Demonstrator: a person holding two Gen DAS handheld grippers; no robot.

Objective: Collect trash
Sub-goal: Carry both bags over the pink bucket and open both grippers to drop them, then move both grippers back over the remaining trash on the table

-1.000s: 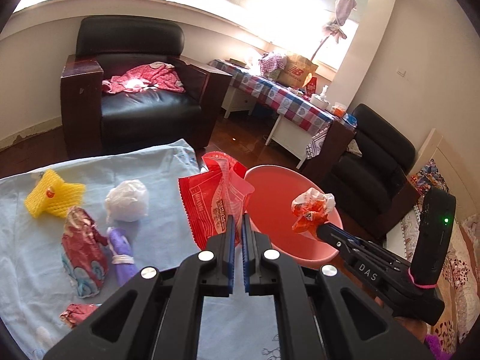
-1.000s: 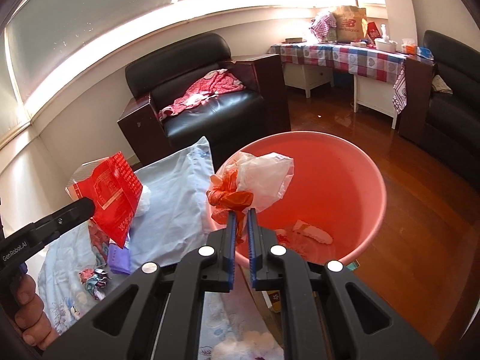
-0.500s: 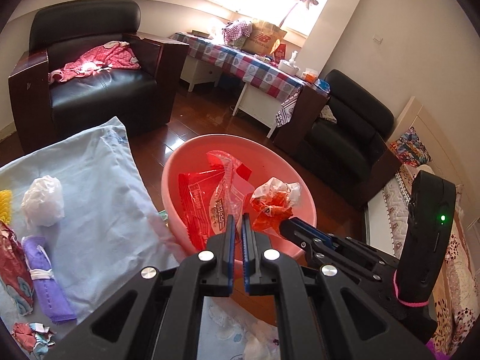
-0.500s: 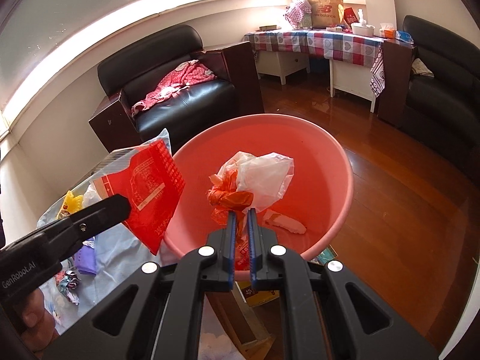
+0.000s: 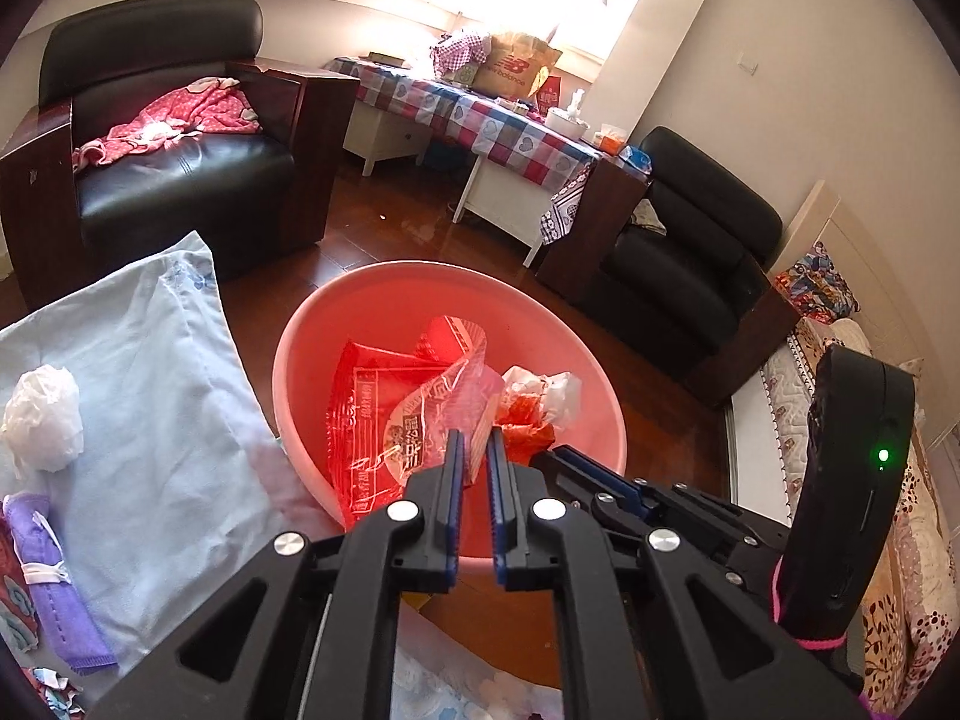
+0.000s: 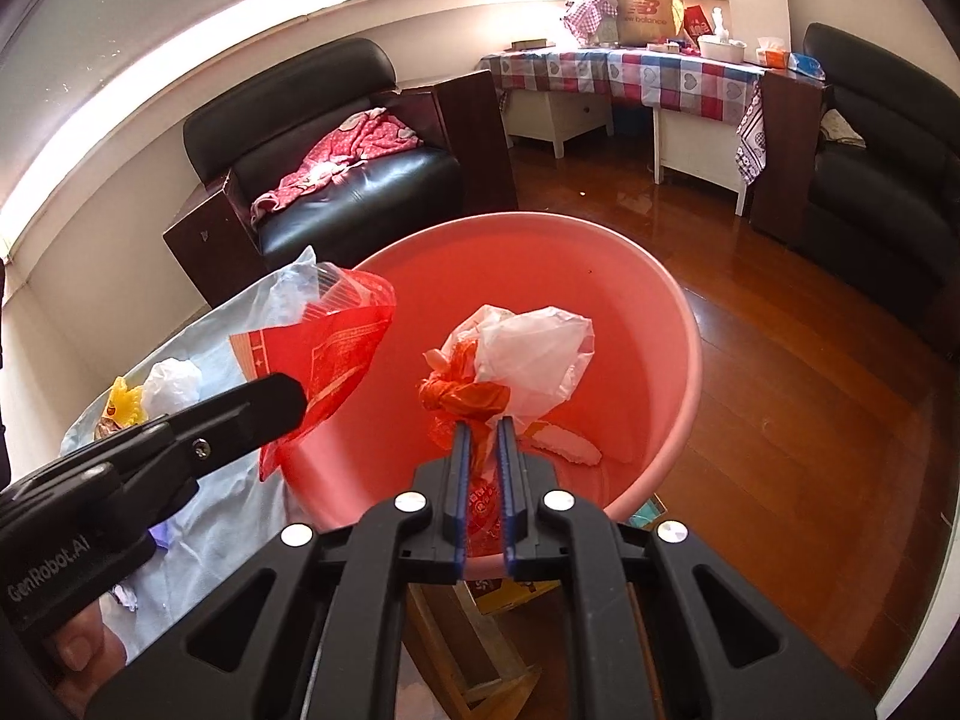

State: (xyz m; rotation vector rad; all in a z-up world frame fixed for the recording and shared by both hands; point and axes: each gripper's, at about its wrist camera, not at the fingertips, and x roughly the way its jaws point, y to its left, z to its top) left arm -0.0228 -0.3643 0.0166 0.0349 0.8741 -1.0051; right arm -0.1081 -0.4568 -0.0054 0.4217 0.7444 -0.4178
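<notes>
Trash is poised over the pink basin (image 5: 312,324): the left hand-held gripper (image 5: 471,450) carries a red snack wrapper (image 5: 384,414) above the basin's 9 o'clock side, its jaws opening with the wrapper's edge between them, likely to let it drop in. The right hand-held gripper (image 6: 480,438) pinches a crumpled orange-and-white bag (image 6: 516,360), jaws narrow, over the basin's middle so it would fall inside. More trash waits on the blue cloth (image 5: 150,360) at 9 o'clock: a white wad (image 5: 42,420) and a purple packet (image 5: 54,588).
</notes>
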